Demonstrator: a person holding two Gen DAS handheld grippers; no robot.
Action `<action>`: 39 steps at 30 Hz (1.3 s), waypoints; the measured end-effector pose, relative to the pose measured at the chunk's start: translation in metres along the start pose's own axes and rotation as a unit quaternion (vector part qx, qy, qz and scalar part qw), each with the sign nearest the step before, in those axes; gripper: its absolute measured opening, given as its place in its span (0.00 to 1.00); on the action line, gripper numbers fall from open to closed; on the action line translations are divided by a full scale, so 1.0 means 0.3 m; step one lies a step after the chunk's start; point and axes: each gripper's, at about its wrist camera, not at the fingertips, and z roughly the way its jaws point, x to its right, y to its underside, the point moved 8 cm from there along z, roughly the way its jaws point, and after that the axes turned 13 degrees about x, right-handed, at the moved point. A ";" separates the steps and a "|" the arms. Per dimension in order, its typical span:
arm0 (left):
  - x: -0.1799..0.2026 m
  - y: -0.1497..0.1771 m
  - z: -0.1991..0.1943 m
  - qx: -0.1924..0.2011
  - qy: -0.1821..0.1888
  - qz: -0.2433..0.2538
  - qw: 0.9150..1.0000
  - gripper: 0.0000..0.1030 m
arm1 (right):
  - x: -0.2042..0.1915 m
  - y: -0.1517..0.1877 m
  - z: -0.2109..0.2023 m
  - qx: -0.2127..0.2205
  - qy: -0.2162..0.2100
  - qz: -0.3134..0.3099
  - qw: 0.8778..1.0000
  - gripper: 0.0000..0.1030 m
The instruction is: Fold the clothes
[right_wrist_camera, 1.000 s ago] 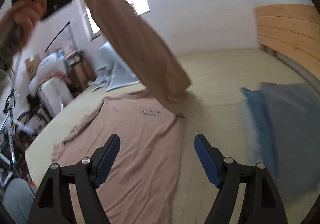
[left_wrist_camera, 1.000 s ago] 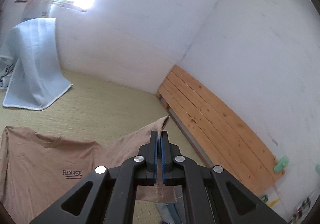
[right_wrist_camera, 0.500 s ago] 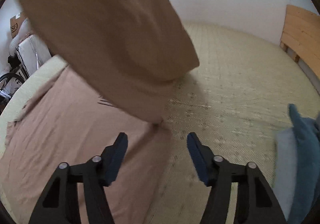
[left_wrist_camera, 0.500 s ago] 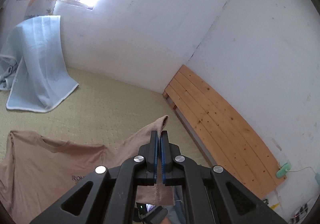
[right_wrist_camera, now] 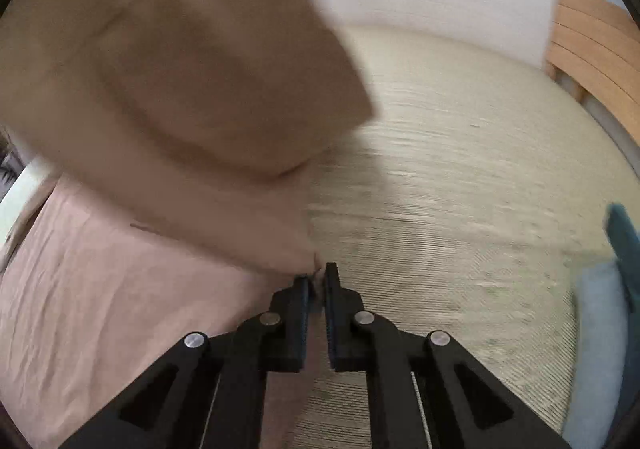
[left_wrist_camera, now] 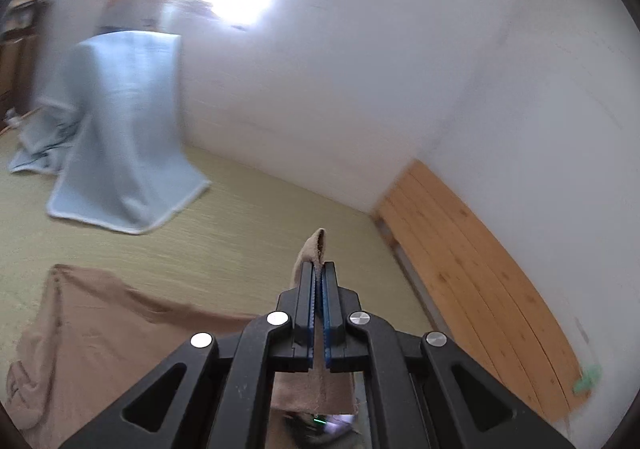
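Observation:
A tan T-shirt (left_wrist_camera: 100,333) lies partly spread on the straw-coloured mat (left_wrist_camera: 240,249). My left gripper (left_wrist_camera: 318,269) is shut on a corner of it; a tip of fabric pokes out past the pads, and more hangs below them. In the right wrist view the lifted part of the T-shirt (right_wrist_camera: 180,69) hangs blurred at upper left over the flat part. My right gripper (right_wrist_camera: 316,281) is low at the shirt's right edge on the mat. Its jaws are closing, with a small fold of the edge pinched between the pads.
A light blue blanket (left_wrist_camera: 120,129) hangs over something at the far left below a bright window. A wooden headboard (left_wrist_camera: 480,289) runs along the white wall on the right. Blue and grey clothes (right_wrist_camera: 612,289) lie on the mat (right_wrist_camera: 440,169) at the right.
My right gripper dropped to the mat at the shirt's edge and went from wide open to pinching the fabric. My left gripper kept its grip and swung sideways, so the blanket looms larger.

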 end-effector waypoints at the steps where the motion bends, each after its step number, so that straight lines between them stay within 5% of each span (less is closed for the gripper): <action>1: -0.064 -0.011 0.006 0.004 -0.016 -0.007 1.000 0.01 | 0.014 0.002 -0.003 0.001 0.002 0.002 1.000 0.05; 8: -0.533 0.057 0.025 -0.006 -0.129 -0.045 0.991 0.01 | 0.020 0.002 -0.003 0.010 0.019 -0.015 1.000 0.04; 16: -0.862 0.279 0.025 -0.060 -0.183 -0.066 0.979 0.01 | 0.024 0.060 0.019 -0.005 0.026 -0.022 0.999 0.05; 20: -0.910 0.307 0.024 -0.069 -0.171 -0.067 0.981 0.01 | -0.009 0.067 -0.048 -0.007 0.028 -0.024 0.999 0.05; 25: -0.823 0.255 -0.003 -0.048 -0.118 -0.049 0.991 0.01 | -0.022 0.069 -0.040 -0.011 0.030 -0.019 0.999 0.05; 30: -0.932 0.388 -0.036 -0.103 -0.156 -0.063 0.980 0.01 | -0.019 0.081 -0.054 -0.027 0.022 -0.017 0.999 0.08; 34: -1.069 0.516 -0.094 -0.137 -0.191 -0.093 0.968 0.01 | -0.008 0.099 -0.095 -0.047 0.021 -0.032 0.998 0.29; 39: -1.178 0.626 -0.166 -0.157 -0.212 -0.117 0.957 0.01 | -0.026 0.103 -0.189 -0.051 0.026 -0.051 0.997 0.35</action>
